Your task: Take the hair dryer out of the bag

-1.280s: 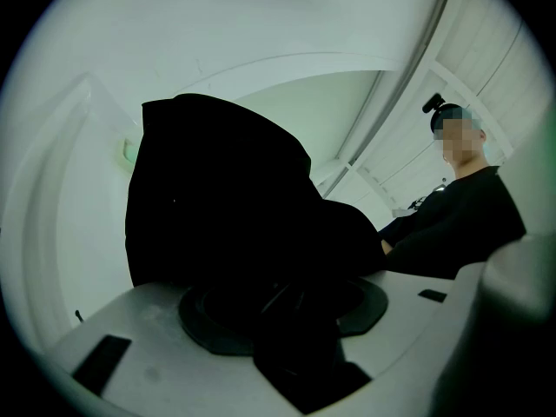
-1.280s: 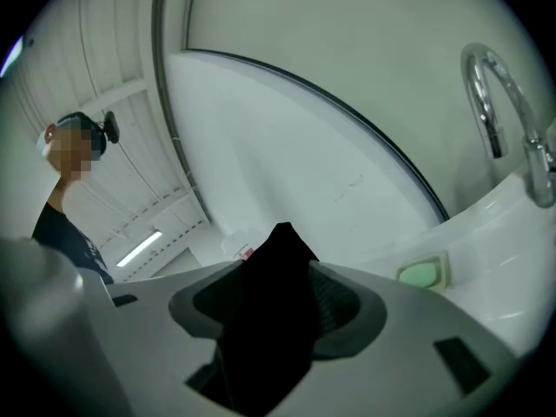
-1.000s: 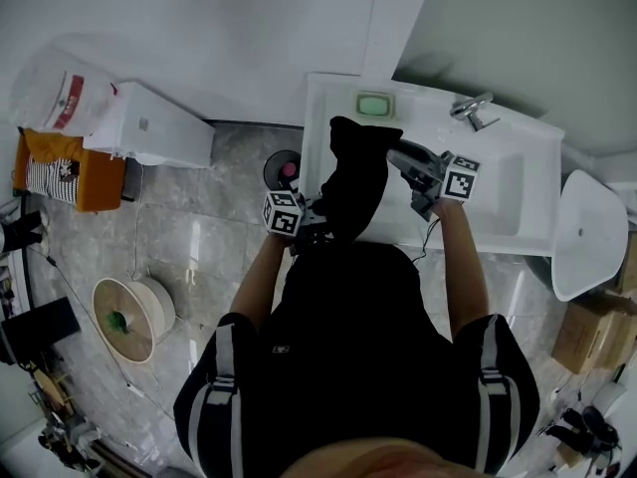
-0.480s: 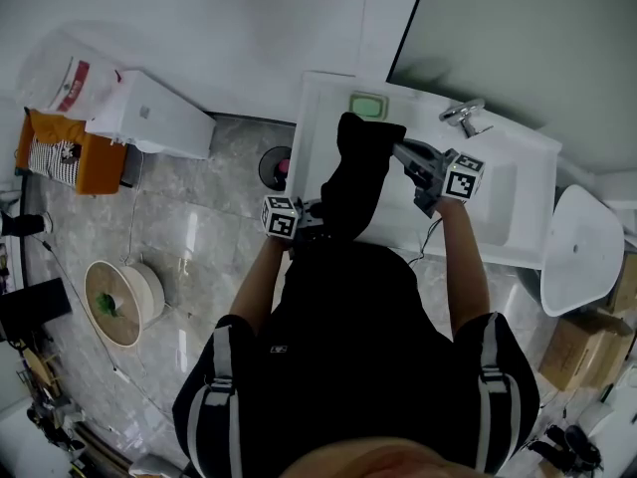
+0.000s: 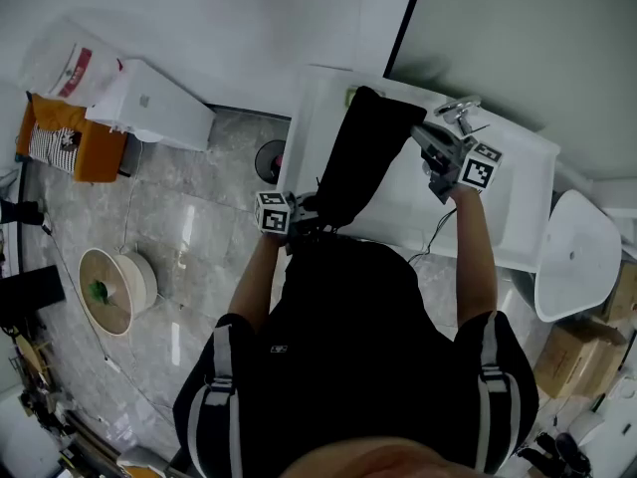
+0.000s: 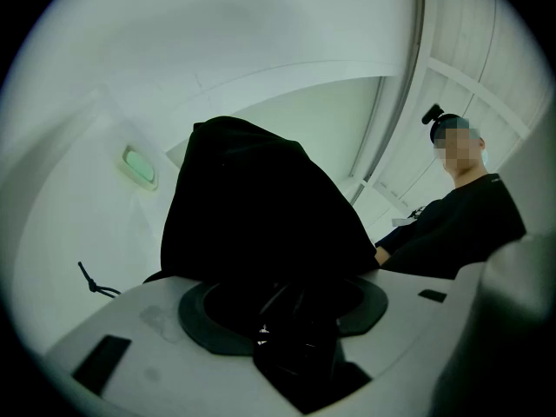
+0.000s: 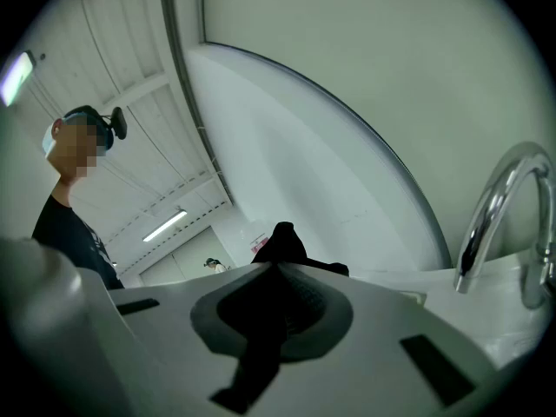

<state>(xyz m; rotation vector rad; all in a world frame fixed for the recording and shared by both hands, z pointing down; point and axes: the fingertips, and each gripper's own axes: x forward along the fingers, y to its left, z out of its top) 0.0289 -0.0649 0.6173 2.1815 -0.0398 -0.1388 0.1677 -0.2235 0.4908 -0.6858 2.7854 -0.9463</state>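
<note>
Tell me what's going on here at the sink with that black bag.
A person stands at a white sink counter with a gripper in each hand, working on a black bag. The left gripper holds the bag's lower end by the counter's near edge. The right gripper is pinched shut on the fabric at the upper end, close to the faucet. The bag is stretched between them. No hair dryer shows yet, so it is probably inside.

The black bag [image 5: 360, 162] hides its contents, and the left tongs [image 6: 291, 320] blur into its dark cloth.
</note>
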